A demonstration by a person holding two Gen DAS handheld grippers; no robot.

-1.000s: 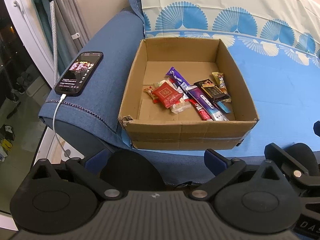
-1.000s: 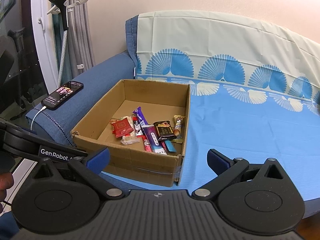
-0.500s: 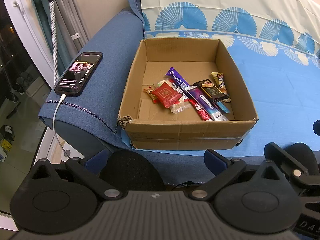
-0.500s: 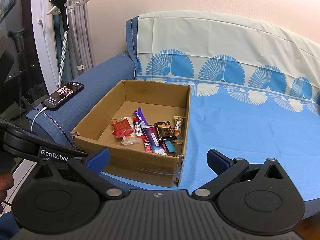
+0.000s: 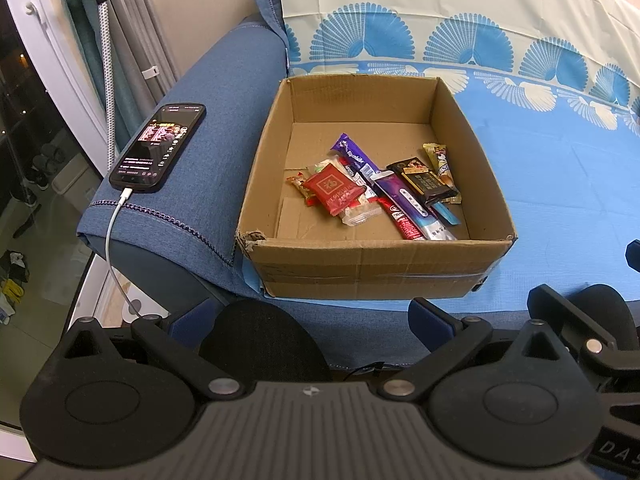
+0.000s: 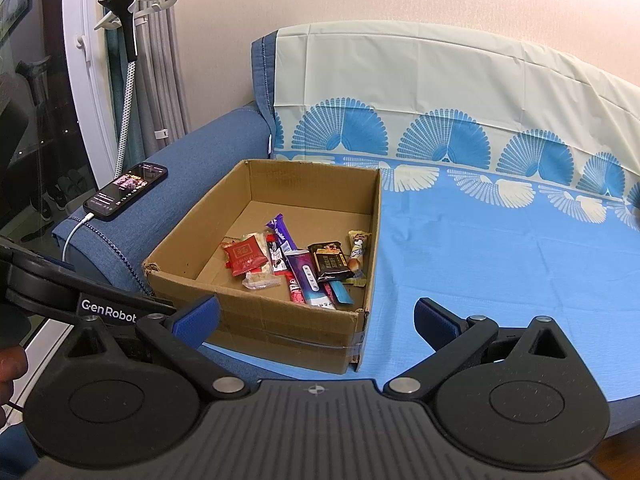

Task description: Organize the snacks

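An open cardboard box [image 5: 360, 272] [image 6: 280, 332] sits on the blue sofa seat. Several wrapped snacks lie loose inside: a red packet [image 5: 334, 188] [image 6: 245, 257], a purple bar [image 5: 356, 156] [image 6: 282, 234], a dark chocolate bar [image 5: 426, 180] [image 6: 330, 264] and others. My left gripper [image 5: 308, 316] is open and empty, in front of the box's near wall. My right gripper [image 6: 316, 316] is open and empty, at the box's near right corner. Neither touches anything.
A phone [image 5: 158, 148] [image 6: 126, 188] on a white charging cable lies on the sofa's left armrest [image 5: 216, 120]. A light blue patterned cloth [image 6: 500, 240] covers the seat and backrest to the right of the box. A window frame and curtain stand at the left.
Both views have shifted very slightly; the box and snacks have not moved. Both grippers stay open and empty.
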